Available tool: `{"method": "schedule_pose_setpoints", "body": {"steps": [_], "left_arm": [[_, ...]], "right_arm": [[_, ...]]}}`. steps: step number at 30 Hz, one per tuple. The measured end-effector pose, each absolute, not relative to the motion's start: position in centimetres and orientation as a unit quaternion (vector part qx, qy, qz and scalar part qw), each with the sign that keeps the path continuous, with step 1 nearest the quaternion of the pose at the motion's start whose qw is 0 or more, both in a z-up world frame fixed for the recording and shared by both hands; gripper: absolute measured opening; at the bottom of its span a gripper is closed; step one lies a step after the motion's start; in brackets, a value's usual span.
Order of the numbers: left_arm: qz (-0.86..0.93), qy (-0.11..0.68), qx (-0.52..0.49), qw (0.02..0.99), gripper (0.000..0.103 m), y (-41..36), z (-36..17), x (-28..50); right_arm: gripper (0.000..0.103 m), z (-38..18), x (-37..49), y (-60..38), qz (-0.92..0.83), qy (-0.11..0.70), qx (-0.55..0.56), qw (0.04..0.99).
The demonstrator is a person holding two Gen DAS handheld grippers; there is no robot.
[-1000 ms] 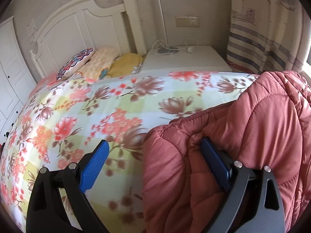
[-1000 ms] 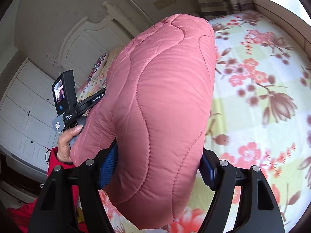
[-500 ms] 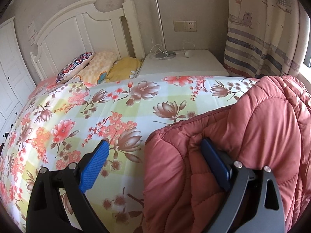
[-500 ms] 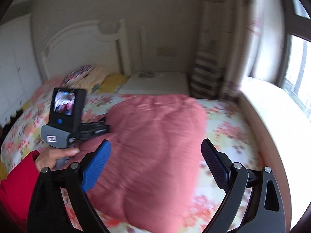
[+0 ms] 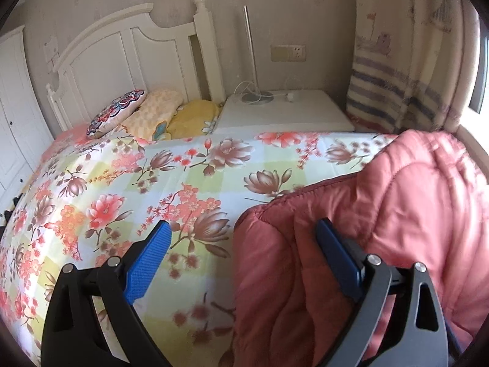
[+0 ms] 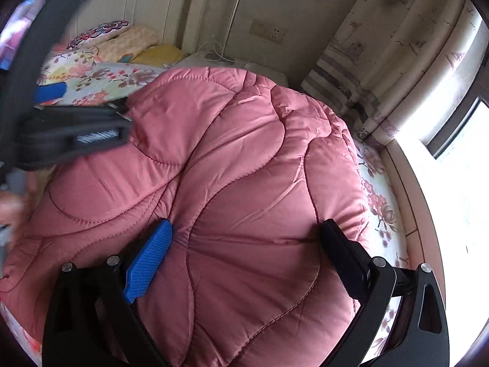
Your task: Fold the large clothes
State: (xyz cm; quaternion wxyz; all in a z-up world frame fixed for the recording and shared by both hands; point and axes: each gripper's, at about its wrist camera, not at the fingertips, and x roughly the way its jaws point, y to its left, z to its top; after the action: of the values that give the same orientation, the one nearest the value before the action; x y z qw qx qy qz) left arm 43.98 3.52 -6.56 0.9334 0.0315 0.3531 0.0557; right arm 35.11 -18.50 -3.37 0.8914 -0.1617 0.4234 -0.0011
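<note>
Left gripper [image 5: 241, 241] spread wide, one finger resting against the pink quilted jacket's [image 5: 382, 229] edge, steadying nothing yet. Jacket lies bunched on the floral bedspread [image 5: 137, 183]. Right gripper [image 6: 244, 235] spread, pressing onto the jacket's bulge, likely flattening it for folding.

pink quilted jacket [image 6: 244, 168]; floral bedspread [image 5: 152, 183]; striped curtain [image 5: 397, 91]
</note>
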Motion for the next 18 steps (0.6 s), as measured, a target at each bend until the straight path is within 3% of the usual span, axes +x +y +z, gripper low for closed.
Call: {"method": "schedule_pose_setpoints", "body": {"steps": [6,18], "left_arm": [[0.039,0.316,0.05,0.947,0.095,2.5,-3.8,39.1],[0.018,0.339,0.064,0.938,0.097,0.5,-6.6,37.6]], "right_arm": [[0.095,-3.3,35.3,-18.7,0.001,0.423,-0.152,0.893],[0.098,-2.7,34.7,-20.0,0.001,0.405,-0.12,0.906]]}}
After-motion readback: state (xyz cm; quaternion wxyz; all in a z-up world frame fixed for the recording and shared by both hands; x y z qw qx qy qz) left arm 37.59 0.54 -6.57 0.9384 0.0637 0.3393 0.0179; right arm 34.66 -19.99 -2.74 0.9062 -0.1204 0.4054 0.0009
